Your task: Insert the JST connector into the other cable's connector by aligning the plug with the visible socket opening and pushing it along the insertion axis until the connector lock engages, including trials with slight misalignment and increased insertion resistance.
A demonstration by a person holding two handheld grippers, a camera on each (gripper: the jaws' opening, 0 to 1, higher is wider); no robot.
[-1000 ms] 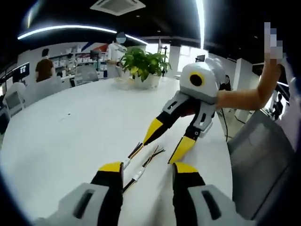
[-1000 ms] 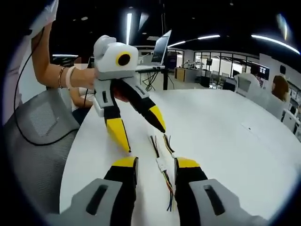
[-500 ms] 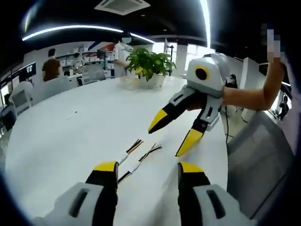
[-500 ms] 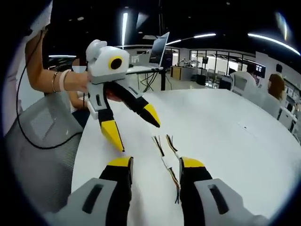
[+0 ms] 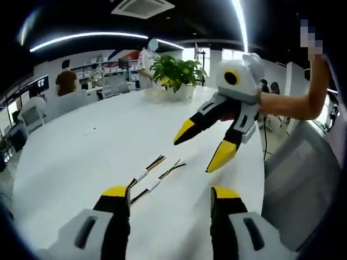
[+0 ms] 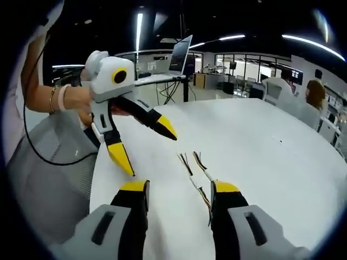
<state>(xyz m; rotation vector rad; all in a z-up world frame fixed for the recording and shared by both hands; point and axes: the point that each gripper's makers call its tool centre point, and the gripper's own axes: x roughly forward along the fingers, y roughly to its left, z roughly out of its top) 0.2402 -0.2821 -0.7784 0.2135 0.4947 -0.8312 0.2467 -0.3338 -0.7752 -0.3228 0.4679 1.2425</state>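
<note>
A big white counter (image 5: 81,141) fills most of the left gripper view, and it shows in the right gripper view (image 6: 260,135) too. A grey chair (image 5: 301,184) stands at its edge; in the right gripper view the chair (image 6: 49,168) is on the left side. A green plant (image 5: 174,71) sits at the far end of the counter. People stand and sit far back in the room.

The left gripper (image 5: 169,192) is low over the counter, and its two black and yellow jaws are wide apart with nothing between them. In the right gripper view it (image 6: 146,149) comes in from the left, held by a hand (image 6: 81,100) with bracelets, and its yellow tips are spread wide above the counter.

The right gripper (image 6: 179,188) also has its jaws wide apart and holds nothing. In the left gripper view it (image 5: 201,147) comes in from the right, up in the air above the counter, with its jaws open and pointing down at the cables.

Two thin cables lie side by side on the counter, near each other but not joined. One cable (image 5: 143,174) and the other cable (image 5: 160,180) each have a small white connector (image 5: 142,175) in the middle of coloured wires. They lie just past the left jaws, between the two grippers. In the right gripper view the cables (image 6: 198,173) lie just in front of the right jaws. No jaws touch them.
</note>
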